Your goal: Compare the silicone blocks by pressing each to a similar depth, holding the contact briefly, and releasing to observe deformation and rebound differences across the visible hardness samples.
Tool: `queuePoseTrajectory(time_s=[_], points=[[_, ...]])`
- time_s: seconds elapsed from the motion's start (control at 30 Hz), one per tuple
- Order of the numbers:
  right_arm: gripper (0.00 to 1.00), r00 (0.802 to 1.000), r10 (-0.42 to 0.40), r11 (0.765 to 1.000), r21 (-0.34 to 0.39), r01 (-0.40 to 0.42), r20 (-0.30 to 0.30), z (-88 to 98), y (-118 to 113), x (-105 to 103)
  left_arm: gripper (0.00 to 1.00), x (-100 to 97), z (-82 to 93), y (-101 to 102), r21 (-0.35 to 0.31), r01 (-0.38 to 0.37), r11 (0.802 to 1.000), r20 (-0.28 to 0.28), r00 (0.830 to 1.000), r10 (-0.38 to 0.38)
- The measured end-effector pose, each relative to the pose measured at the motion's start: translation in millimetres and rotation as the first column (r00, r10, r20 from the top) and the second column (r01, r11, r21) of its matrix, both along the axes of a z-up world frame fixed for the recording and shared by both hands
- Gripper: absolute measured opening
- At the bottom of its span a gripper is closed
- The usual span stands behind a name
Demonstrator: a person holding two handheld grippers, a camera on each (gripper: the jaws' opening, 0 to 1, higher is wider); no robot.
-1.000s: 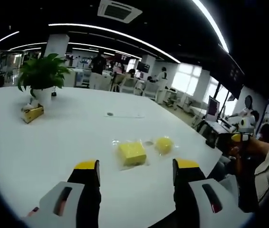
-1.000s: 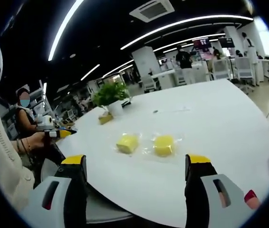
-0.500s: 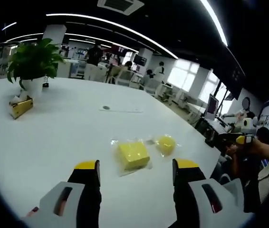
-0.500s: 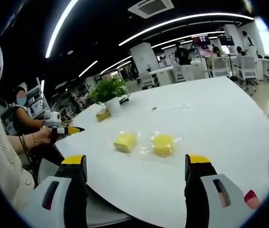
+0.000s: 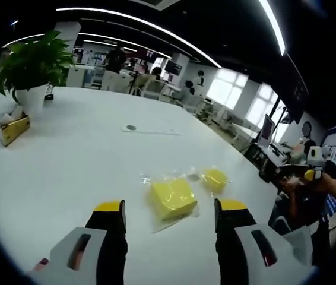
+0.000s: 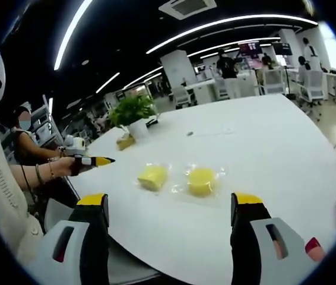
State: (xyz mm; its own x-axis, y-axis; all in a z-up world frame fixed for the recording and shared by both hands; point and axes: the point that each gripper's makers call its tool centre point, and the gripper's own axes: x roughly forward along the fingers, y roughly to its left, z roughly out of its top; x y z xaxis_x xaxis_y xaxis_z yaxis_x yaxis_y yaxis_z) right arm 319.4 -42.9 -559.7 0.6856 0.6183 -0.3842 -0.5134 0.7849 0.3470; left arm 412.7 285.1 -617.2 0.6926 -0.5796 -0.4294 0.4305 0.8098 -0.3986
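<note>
White table: two bagged yellow blocks, apparently untouched; left gripper and right gripper jaws wide, empty

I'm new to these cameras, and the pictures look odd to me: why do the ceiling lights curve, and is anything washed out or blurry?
Left gripper view: the fisheye lens bends the ceiling light strips into arcs, and the windows are blown out white. Right gripper view: the same bending, with glare on the white table; the yellow blocks look soft, their edges not crisp.
</note>
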Motion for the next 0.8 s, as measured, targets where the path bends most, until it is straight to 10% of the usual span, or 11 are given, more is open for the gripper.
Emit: queuePoseTrajectory(time_s=[0.8], points=[[0.78, 0.999, -0.046, 0.996, -0.079, 0.048, 0.024, 11.7, -15.3, 29.7, 0.56, 65.2, -58.7, -20.9, -0.166, -0.029, 0.986, -0.145, 0.989, 0.005]])
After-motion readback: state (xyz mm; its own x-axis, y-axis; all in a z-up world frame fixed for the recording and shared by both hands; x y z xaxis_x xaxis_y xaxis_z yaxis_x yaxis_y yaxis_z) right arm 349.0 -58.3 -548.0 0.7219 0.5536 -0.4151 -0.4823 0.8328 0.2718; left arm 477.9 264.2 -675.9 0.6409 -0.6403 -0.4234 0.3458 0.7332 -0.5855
